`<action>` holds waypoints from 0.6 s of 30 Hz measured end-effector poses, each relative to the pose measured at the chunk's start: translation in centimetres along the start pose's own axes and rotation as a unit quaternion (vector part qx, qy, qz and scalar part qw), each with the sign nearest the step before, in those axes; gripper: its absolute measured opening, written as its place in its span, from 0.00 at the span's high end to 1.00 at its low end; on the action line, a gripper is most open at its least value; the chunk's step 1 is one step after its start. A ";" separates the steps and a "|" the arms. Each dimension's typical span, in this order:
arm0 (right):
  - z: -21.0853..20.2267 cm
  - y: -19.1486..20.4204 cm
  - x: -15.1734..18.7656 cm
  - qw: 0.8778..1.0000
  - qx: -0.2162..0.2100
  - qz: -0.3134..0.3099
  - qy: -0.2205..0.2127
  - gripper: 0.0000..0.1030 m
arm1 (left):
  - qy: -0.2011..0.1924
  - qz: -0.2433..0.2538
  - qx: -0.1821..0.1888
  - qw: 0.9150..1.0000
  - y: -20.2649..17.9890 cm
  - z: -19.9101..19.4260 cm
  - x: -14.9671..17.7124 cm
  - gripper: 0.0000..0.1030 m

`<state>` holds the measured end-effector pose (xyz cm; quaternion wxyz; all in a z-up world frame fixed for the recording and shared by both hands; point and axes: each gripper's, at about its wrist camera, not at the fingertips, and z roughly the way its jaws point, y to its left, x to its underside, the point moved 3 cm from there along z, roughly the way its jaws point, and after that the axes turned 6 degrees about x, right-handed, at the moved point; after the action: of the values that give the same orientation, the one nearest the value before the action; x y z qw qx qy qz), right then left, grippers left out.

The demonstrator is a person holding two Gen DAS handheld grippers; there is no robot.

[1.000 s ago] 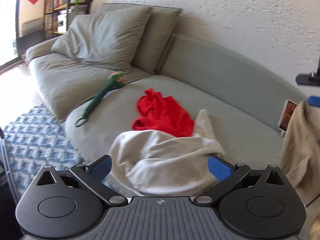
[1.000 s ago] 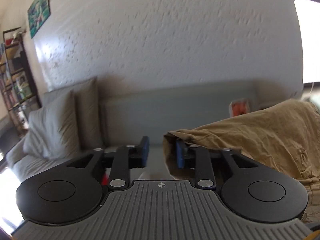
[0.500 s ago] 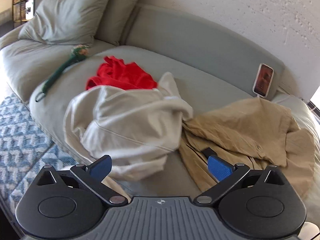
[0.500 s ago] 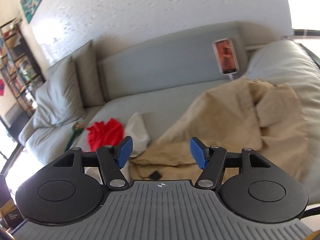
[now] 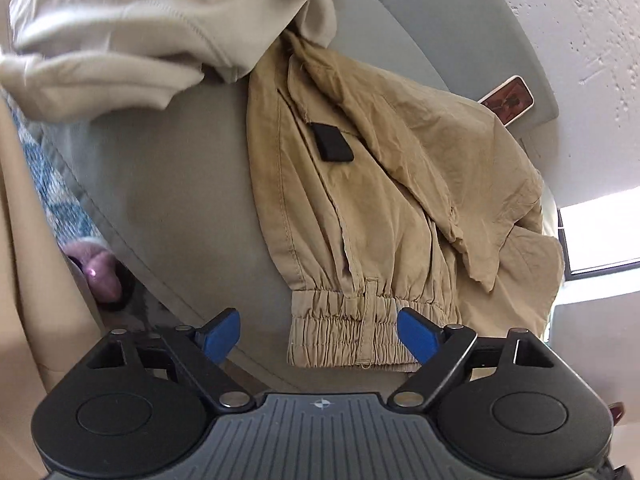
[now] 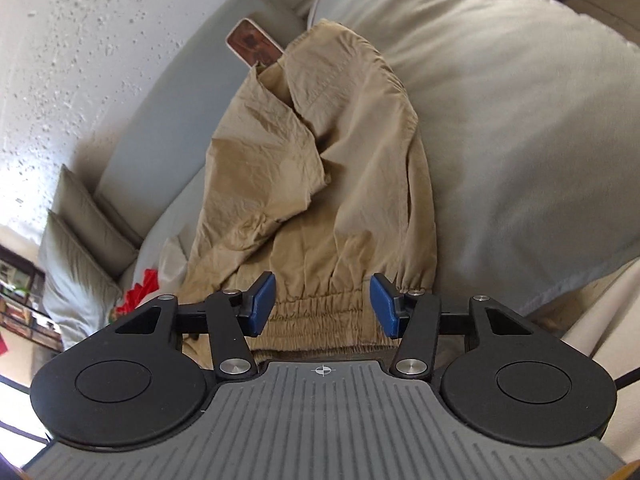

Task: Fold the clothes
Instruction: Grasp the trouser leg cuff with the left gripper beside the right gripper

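Observation:
Crumpled tan trousers (image 5: 384, 184) (image 6: 320, 168) lie on the grey sofa (image 5: 192, 200), their elastic waistband (image 5: 344, 332) (image 6: 320, 312) toward me. My left gripper (image 5: 318, 334) hovers over the waistband's left end; its jaws are closing, the band lies partly between them, and the pads do not press it. My right gripper (image 6: 322, 306) straddles the waistband's right part, jaws closing, pads clear of the cloth. A cream sweatshirt (image 5: 132, 28) lies heaped at the upper left and overlaps the trousers' far end. A red garment (image 6: 140, 292) peeks out beyond.
A phone (image 5: 508, 98) (image 6: 254, 46) leans against the sofa back behind the trousers. A big grey cushion (image 6: 500, 120) lies right of them. A blue patterned rug (image 5: 52, 188) and a purple slipper (image 5: 100, 272) are on the floor beside the sofa's front edge.
Both grippers dropped and tilted down toward the sofa, closing in on the tan trousers' waistband. The right gripper let the trousers fall onto the seat; its jaws widened, then narrowed. The left jaws narrowed slightly.

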<state>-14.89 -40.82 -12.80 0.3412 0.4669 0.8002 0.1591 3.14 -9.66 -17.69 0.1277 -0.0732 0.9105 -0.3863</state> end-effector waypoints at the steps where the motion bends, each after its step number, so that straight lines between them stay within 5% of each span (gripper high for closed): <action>1: 0.1 -0.5 0.0 1.000 -0.003 0.007 0.001 0.46 | -0.006 -0.011 0.010 1.000 0.3 0.0 0.1 0.19; 5: 0.6 -2.6 0.2 0.999 -0.010 0.032 -0.004 0.46 | -0.024 -0.031 0.026 0.999 0.7 0.6 0.0 0.18; 9: 1.7 -4.2 0.9 0.999 -0.002 0.051 0.012 0.46 | -0.019 0.001 0.027 0.999 -0.2 0.5 0.4 0.18; 18: 3.5 -6.1 2.1 0.998 0.009 0.052 0.043 0.46 | -0.009 0.023 0.035 0.999 -0.8 0.6 0.5 0.49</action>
<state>-17.07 -42.35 -19.68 0.2933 0.5037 0.7903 0.1890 2.86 -10.70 -17.59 0.1477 -0.0514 0.8966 -0.4143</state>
